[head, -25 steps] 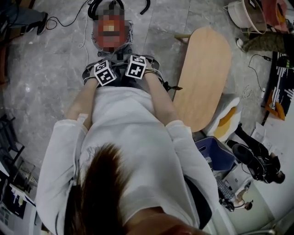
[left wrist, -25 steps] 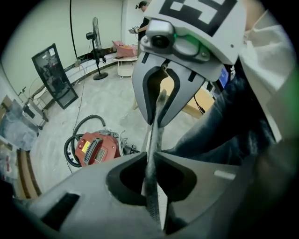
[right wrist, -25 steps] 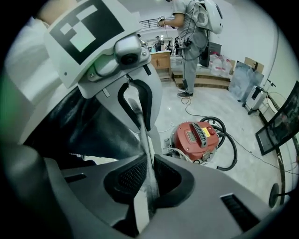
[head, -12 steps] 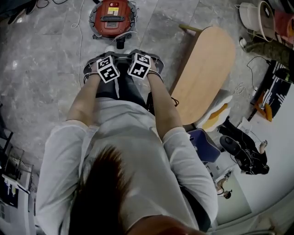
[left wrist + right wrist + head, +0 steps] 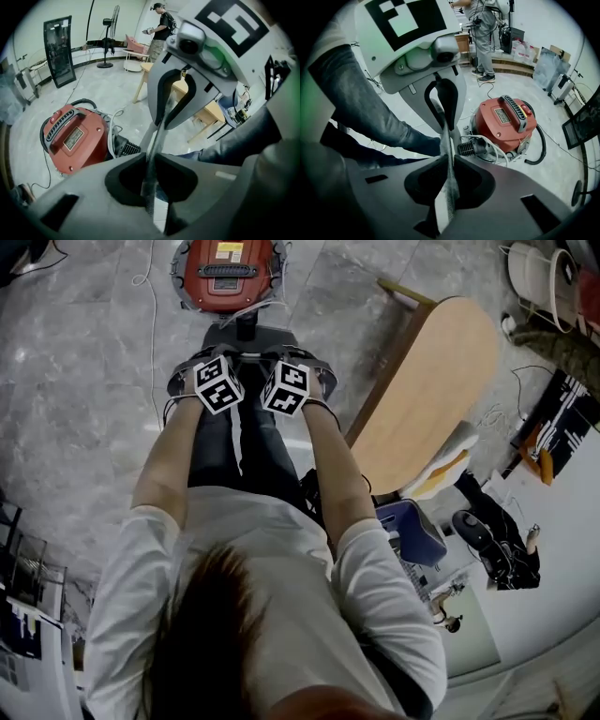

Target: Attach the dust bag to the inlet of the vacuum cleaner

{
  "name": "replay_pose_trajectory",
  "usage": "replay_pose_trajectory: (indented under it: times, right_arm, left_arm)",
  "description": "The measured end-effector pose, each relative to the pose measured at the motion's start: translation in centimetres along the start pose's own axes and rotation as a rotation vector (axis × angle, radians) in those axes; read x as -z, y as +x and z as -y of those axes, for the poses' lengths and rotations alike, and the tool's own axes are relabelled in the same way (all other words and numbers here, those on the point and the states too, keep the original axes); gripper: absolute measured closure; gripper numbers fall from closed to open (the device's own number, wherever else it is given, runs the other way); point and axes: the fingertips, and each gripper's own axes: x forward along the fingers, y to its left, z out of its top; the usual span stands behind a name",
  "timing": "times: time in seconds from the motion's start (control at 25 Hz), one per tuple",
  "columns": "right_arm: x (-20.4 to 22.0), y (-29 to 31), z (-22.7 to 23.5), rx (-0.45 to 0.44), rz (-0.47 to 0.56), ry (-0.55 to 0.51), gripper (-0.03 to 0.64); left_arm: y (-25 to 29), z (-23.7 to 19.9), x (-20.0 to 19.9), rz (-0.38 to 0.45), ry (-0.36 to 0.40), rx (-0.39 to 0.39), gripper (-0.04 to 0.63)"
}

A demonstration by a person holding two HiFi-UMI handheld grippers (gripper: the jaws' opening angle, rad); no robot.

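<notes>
The dust bag [image 5: 158, 132] is held edge-on as a thin grey sheet between the two claws, which are set side by side above the floor [image 5: 84, 381]. The left claw [image 5: 150, 159] is clamped on it. The right claw [image 5: 451, 160] is closing on it, with the sheet pressed between its pads. The red vacuum cleaner [image 5: 225, 270] is seen on the floor at 12 o'clock of the claws, and a wooden tabletop [image 5: 422, 399] at 3 o'clock.

Grey marble floor [image 5: 84, 399], wooden table [image 5: 427, 395], standing fan [image 5: 114, 19]
</notes>
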Motion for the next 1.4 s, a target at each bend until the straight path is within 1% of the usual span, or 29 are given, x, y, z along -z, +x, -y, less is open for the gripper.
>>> replay_pose_trajectory:
  times: [0.28, 0.44, 0.64, 0.84, 1.0, 1.16, 1.32, 1.4]
  right_arm:
    - [1.4, 5.9, 1.6, 0.01, 0.011, 0.018, 0.581]
    - [2.1, 8.5, 1.7, 0.011, -0.009, -0.006, 0.581]
    - [2.5, 11.1, 1.9, 0.001, 0.0, -0.027, 0.581]
    - [2.9, 11.8, 2.1, 0.018, 0.027, -0.025, 0.581]
    - [3.1, 12.2, 2.6, 0.036, 0.039, 0.006, 0.581]
    - [3.2, 12.9, 2.7, 0.051, 0.048, 0.03, 0.581]
    - [3.3, 13.1, 3.3, 0.079, 0.055, 0.025, 0.581]
    - [3.5, 13.0, 3.6, 0.081, 0.055, 0.017, 0.581]
  left_arm:
    - [4.8, -2.4, 2.1, -0.018, 0.042, -0.04, 0.549]
    - [7.1, -3.2, 3.4, -0.011, 0.015, -0.042, 0.549]
    - [9.3, -3.9, 4.8, -0.01, 0.016, -0.049, 0.549]
    - [9.7, -4.2, 5.0, -0.014, 0.064, -0.08, 0.549]
    - [10.0, -4.8, 4.8, -0.023, 0.059, -0.117, 0.549]
    - [10.3, -5.1, 5.0, -0.024, 0.094, -0.123, 0.549]
    - [10.2, -5.6, 4.8, -0.021, 0.136, -0.14, 0.549]
    - [10.2, -5.7, 4.6, -0.019, 0.146, -0.145, 0.549]
